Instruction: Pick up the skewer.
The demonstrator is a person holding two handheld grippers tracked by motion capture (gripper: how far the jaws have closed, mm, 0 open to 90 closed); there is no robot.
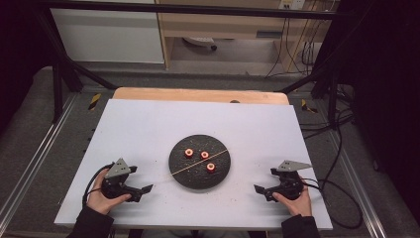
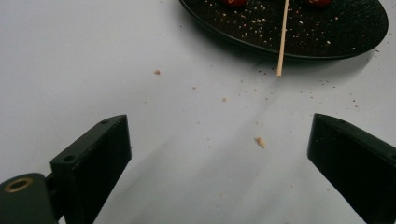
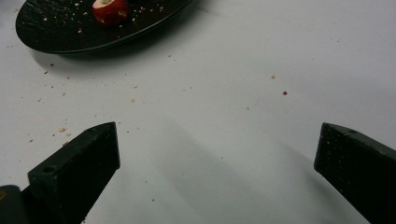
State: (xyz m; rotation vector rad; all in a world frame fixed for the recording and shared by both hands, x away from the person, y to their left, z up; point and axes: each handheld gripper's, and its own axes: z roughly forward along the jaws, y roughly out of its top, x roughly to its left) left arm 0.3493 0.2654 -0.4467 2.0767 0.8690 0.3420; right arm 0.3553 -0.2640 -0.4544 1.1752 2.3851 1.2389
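Plate: black, round, textured, at the middle of the white table top, between the two grippers and well apart from both.
Red pieces: three small round ones with pale centres, on the plate's far half, each apart from the others.
Skewer: thin, wooden, laid slantwise across the plate, near end past the rim toward the left gripper.
Crumbs: scattered on the plate and on the table around it.
Left gripper: held low over the table, left of the plate, jaws wide apart, gripping nothing.
Right gripper: held right of the plate, jaws likewise wide apart, gripping nothing.
Hands: one on each gripper, dark sleeves at the near edge.
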